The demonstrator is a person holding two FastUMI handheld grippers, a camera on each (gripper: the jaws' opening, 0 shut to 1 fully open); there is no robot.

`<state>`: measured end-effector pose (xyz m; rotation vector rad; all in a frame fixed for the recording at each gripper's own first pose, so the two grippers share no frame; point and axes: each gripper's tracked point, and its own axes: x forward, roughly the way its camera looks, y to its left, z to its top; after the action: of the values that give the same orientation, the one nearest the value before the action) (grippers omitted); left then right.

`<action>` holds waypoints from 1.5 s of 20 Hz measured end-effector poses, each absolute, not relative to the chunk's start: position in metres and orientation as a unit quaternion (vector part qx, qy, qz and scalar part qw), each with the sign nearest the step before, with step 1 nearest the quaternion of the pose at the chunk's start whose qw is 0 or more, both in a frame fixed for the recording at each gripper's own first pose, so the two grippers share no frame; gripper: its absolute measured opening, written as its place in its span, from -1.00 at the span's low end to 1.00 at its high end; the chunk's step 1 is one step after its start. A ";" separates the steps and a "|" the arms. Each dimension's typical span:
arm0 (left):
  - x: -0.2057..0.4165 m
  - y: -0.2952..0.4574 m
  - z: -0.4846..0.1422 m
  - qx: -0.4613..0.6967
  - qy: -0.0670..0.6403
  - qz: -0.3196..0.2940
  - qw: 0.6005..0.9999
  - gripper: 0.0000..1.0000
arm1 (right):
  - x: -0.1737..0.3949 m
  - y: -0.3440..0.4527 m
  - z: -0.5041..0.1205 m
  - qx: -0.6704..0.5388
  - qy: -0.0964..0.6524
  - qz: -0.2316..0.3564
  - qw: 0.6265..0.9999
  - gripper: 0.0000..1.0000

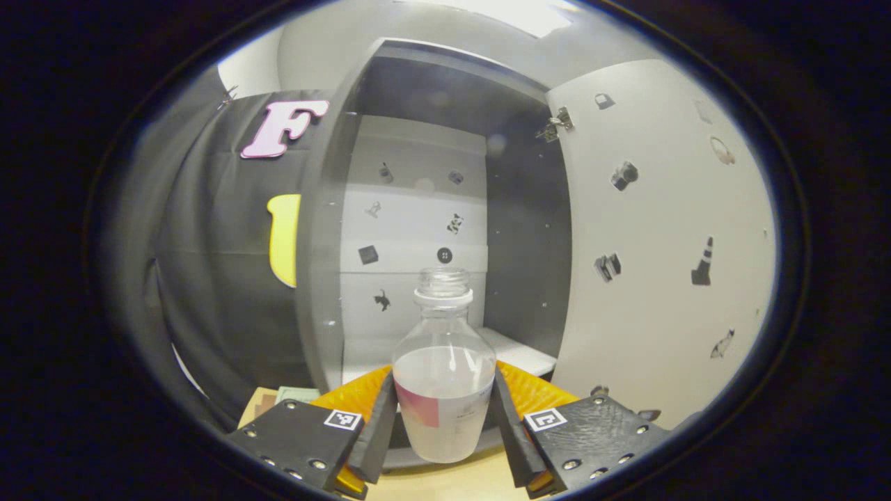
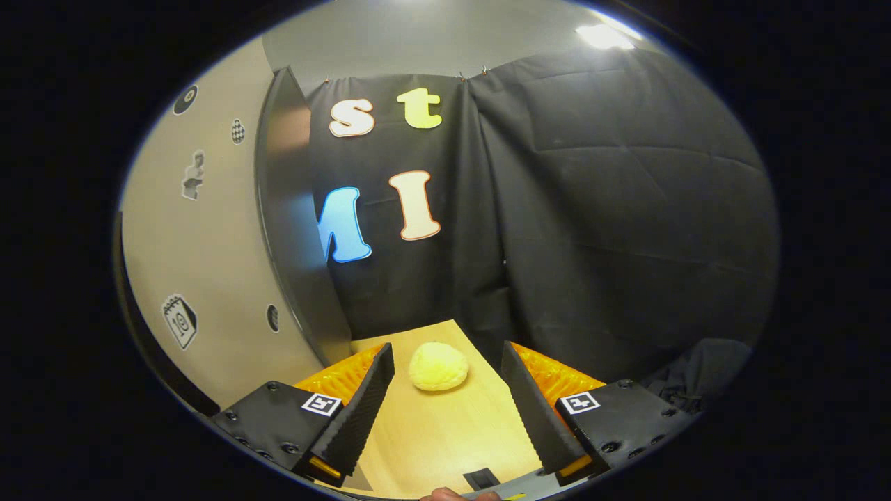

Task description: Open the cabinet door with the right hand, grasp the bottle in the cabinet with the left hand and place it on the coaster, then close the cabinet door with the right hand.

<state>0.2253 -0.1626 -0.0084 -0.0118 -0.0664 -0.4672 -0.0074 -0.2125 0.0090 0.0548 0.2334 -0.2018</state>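
In the left gripper view, the grey cabinet (image 1: 327, 278) is standing open, its pale shelf floor (image 1: 518, 351) showing inside and its white door (image 1: 661, 229), dotted with small black stickers, swung wide to the right on its hinge (image 1: 555, 125). In front of the opening, the left gripper (image 1: 445, 424) is pinching the clear plastic bottle (image 1: 444, 369), uncapped and roughly half full of a cloudy liquid, with a partly pink label low on its body; both fingers are pressing on its lower sides. The bottle is sitting upright between them, above the edge of the light wooden table (image 1: 445, 483), apparently lifted (its base seems to be clear of any surface, though I cannot be sure).

So the step in hand appears to be the carry: the door is open, the bottle is grasped and looks to be outside the cabinet, and the placing is not yet done.

In the right gripper view, the door is standing at the left, seen edge-on, and the right gripper (image 2: 445, 410) is hanging with its fingers spread apart and nothing between them, over the tabletop. Beyond its tips a soft, pale yellow round pad (image 2: 437, 367) is lying on the wood, possibly the coaster.

The next move is calling for the bottle to be kept level, since it is open at the top, and lowered squarely onto the coaster before the grip is loosened; the right gripper is then needing to reach the door.
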 end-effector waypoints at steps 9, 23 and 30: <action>0.148 -0.091 -0.153 -0.006 -0.001 -0.165 0.986 0.39 | -0.048 -0.175 0.018 -0.024 0.111 -0.077 0.991 0.96; 0.109 -0.092 -0.319 -0.004 0.040 -0.143 0.989 0.40 | -0.105 -0.173 0.052 -0.060 0.005 -0.152 0.987 0.84; 0.103 -0.093 -0.355 0.021 0.059 -0.155 0.986 0.39 | -0.115 -0.163 0.031 -0.074 0.035 -0.148 0.986 0.99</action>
<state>0.1030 -0.0926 -0.3555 0.0425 0.1191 -0.3125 -0.1151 -0.1628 0.0313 -0.1490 0.0699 -0.2968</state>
